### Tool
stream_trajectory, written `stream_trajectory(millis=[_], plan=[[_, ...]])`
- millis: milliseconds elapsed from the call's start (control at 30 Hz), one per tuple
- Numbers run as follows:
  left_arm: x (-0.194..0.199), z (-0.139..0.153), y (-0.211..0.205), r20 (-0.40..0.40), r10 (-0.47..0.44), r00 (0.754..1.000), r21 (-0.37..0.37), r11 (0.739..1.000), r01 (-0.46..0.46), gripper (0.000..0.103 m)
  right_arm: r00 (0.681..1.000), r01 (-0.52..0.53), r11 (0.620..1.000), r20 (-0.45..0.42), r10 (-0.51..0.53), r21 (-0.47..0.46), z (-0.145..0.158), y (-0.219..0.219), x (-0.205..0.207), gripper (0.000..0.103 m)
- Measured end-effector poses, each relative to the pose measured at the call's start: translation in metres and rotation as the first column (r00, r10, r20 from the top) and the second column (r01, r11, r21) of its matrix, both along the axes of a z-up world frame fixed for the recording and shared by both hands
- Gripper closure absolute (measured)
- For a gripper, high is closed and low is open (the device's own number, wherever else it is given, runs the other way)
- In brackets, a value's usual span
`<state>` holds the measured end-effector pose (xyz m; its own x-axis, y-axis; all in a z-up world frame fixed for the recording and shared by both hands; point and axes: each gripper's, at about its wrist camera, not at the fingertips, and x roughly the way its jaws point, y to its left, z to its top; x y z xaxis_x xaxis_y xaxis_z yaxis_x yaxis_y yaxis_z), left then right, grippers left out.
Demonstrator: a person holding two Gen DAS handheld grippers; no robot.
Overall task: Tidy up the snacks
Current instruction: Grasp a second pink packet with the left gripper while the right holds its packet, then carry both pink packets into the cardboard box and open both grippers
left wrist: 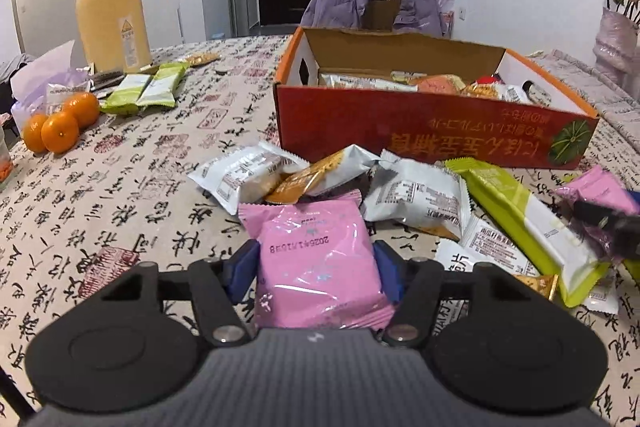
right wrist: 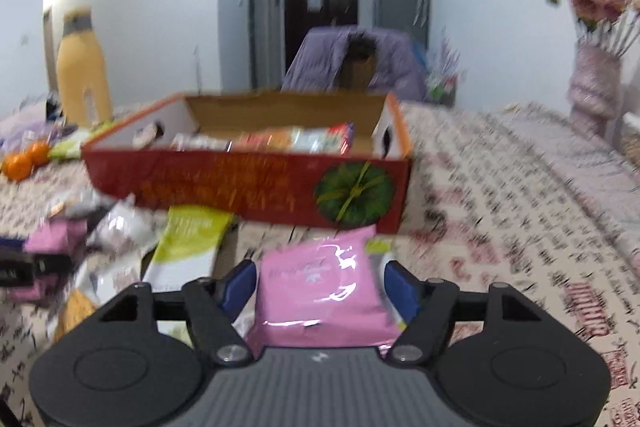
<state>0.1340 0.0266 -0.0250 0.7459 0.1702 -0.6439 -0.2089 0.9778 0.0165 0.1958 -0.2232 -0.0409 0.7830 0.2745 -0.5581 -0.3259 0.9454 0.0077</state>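
Two grippers, one box, many loose packets; listed largest to smallest.

Surface (left wrist: 132,187): cloth-covered, printed with calligraphy.

Box (left wrist: 420,131): red cardboard, open top, at 12 o'clock from both grippers; already part filled with snacks.

Bottle (left wrist: 108,3): tall, yellow, at 10 o'clock, well apart from the work.

Packet pile (left wrist: 416,195): white, green and orange wrappers lying overlapped just before the box's near wall.

Oranges (left wrist: 60,125): three, at 9 o'clock, untouched.

Left gripper (left wrist: 316,269): blue pads pressed on the side edges of a pink packet (left wrist: 316,251), clamped.

Right gripper (right wrist: 320,287): a second pink packet (right wrist: 324,291) sits between its pads; the view is blurred, the left pad appears to meet the wrapper, the right pad shows a sliver of gap, so grip cannot be told.

Handling, judged: packets are light, soft, glossy and likely slippery; contents probably crumble under squeeze. Best taken across the flat body near mid-length, not by the crimped seams, with a gentle clamp.
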Motion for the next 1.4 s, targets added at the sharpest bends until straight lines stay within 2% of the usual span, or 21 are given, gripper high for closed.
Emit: stream_trajectory(millis=[33, 100, 233, 633, 933, 1400], plan=[[-0.002, 0.002, 0.001, 0.007, -0.003, 1.0, 0.0, 1.0, 0.003, 0.041, 1.0, -0.001, 1.0, 0.005, 0.001, -0.03, -0.002, 0.004, 0.0, 0.033], [-0.007, 0.006, 0.001, 0.023, -0.008, 1.0, 0.004, 1.0, 0.008, 0.041, 1.0, -0.006, 0.998, 0.015, 0.007, -0.068, -0.002, 0.008, -0.002, 0.042], [-0.015, 0.015, 0.0, 0.051, -0.021, 0.998, 0.001, 1.0, 0.021, 0.041, 0.999, -0.001, 0.997, 0.051, 0.006, -0.083, 0.0, 0.007, -0.011, 0.042], [-0.026, 0.037, -0.011, 0.123, -0.069, 0.99, 0.006, 0.998, 0.069, 0.041, 0.988, 0.022, 1.0, 0.151, -0.022, -0.002, 0.034, -0.013, -0.027, 0.042], [-0.004, 0.058, -0.019, 0.177, -0.101, 0.979, 0.021, 0.995, 0.099, 0.041, 0.98, 0.001, 1.0, 0.201, -0.007, 0.03, 0.061, 0.002, -0.012, 0.042], [0.051, 0.087, -0.019, 0.26, -0.103, 0.96, 0.008, 0.994, 0.105, 0.04, 0.976, -0.016, 0.996, 0.22, -0.002, 0.082, 0.085, 0.029, 0.036, 0.042]])
